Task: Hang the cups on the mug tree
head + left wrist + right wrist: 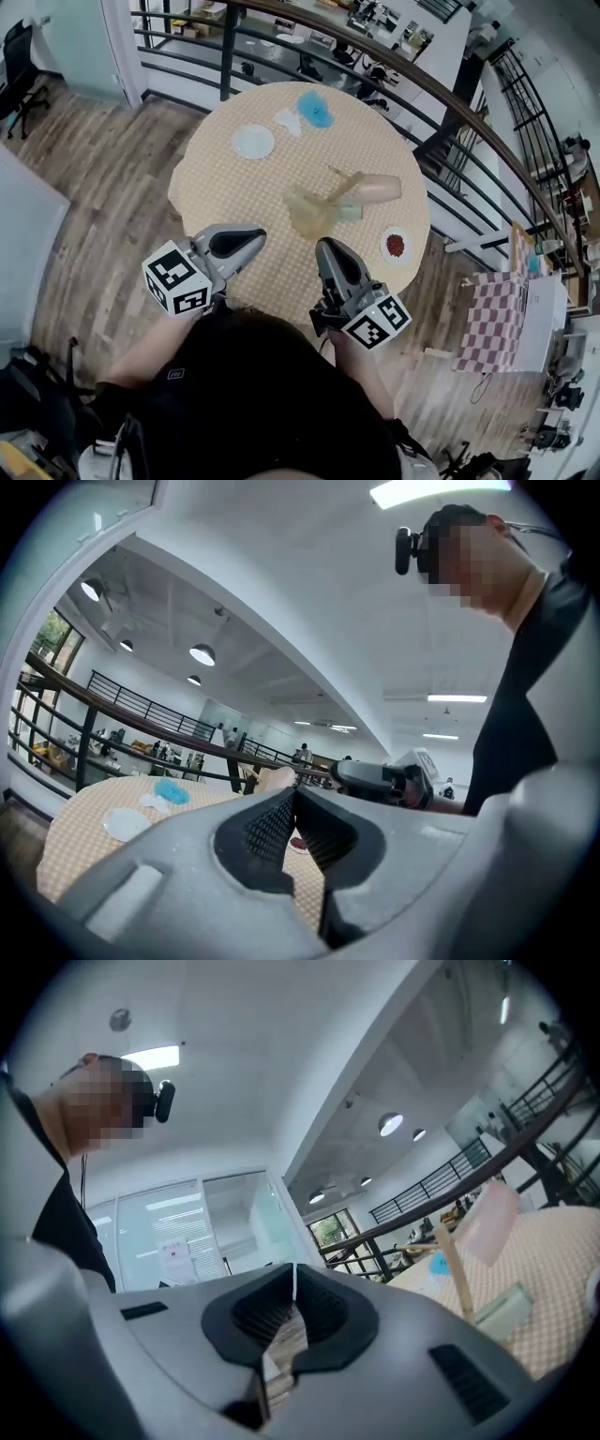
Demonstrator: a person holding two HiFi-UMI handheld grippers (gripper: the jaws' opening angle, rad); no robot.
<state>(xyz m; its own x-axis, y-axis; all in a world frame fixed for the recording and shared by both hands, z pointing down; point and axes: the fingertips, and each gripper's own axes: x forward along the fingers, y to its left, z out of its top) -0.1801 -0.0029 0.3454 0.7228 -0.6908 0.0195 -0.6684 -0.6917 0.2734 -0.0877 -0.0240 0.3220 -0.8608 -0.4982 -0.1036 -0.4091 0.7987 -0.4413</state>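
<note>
The left gripper (257,235) is held level over the near edge of the round counter (225,202), at about 7 o'clock on it, and points toward 2 o'clock. Its marker cube (176,277) sits at the rear, close to the person's dark top (253,394). In the left gripper view its fingers (272,822) are pressed together with nothing between them.

The right gripper (326,247) is at about 5 o'clock on the counter and points toward 12 o'clock, with its own marker cube (378,322) just in front of the chest. Its fingers (323,1307) are also closed and hold nothing. The two grippers are apart from each other and clear of everything on the counter.

The wooden mug tree (339,185) stands near the middle of the counter, just beyond the right gripper. A pink cup (377,189) hangs on its 3 o'clock side. A pale translucent cup (305,214) is at its foot; whether that one hangs or stands I cannot tell.

A small dish of something red (396,245) lies at 4 o'clock, near the right gripper. A white saucer (253,142) lies at 10 o'clock and a blue item (316,110) at 12 o'clock. A dark railing (394,66) curves behind the counter.
</note>
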